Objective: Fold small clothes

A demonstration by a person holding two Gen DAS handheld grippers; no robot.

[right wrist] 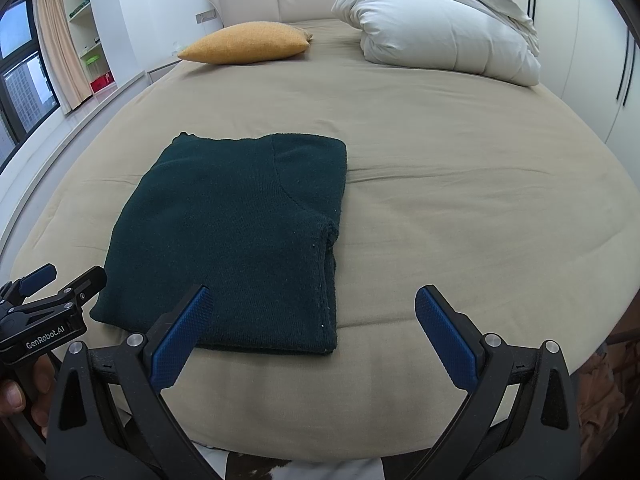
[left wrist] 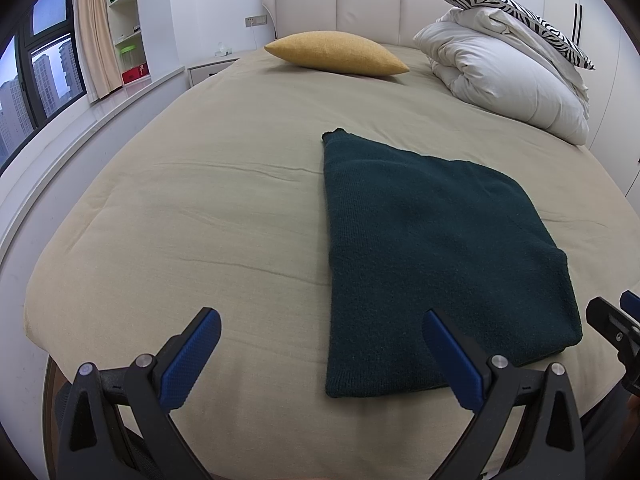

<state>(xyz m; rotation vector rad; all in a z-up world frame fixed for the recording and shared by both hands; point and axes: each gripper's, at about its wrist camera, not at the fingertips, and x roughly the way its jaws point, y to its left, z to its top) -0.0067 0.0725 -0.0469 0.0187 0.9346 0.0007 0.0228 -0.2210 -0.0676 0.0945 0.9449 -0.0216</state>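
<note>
A dark green knit sweater (left wrist: 432,260) lies folded into a flat rectangle on the beige bed sheet (left wrist: 200,208). It also shows in the right wrist view (right wrist: 236,240), near the foot edge of the bed. My left gripper (left wrist: 322,324) is open and empty, held above the bed's foot edge, its right finger over the sweater's near left corner. My right gripper (right wrist: 314,300) is open and empty, its left finger over the sweater's near edge. The left gripper also shows at the left of the right wrist view (right wrist: 60,284).
A yellow pillow (left wrist: 336,53) lies near the cream headboard (left wrist: 340,0). A folded white duvet (left wrist: 504,76) with a zebra pillow (left wrist: 516,12) sits at the far right. A window sill and shelves (left wrist: 128,20) run along the left.
</note>
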